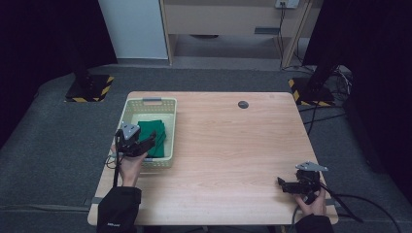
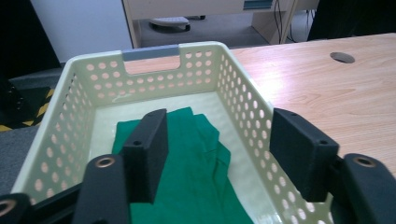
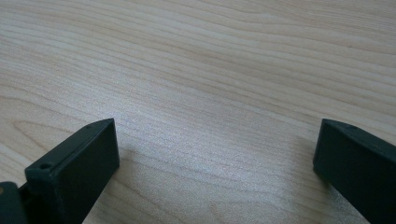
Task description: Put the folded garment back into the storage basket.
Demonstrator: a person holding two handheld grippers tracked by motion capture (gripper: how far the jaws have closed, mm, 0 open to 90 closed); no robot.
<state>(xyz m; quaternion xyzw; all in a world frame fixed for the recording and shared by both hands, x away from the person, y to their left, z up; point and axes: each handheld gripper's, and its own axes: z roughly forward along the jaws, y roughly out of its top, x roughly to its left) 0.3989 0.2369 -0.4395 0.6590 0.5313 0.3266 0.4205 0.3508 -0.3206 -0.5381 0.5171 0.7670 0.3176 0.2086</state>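
A pale yellow perforated basket (image 1: 129,108) stands on the left part of the wooden table (image 1: 228,145). A folded green cloth (image 1: 152,131) lies flat inside it. My left gripper (image 1: 151,141) hovers open over the basket's near end, just above the cloth. In the left gripper view its two black jaws stand wide apart over the green cloth (image 2: 196,172), with nothing between them, inside the basket (image 2: 88,79). My right gripper (image 1: 282,183) rests low near the table's front right corner, open. The right gripper view has both jaws spread over bare wood (image 3: 210,93).
A small round grommet hole (image 1: 243,104) sits near the table's far edge. Two stands with yellow-black striped bases (image 1: 89,88) flank the table on the grey floor. Cables (image 1: 340,204) trail from the right gripper off the table's right side.
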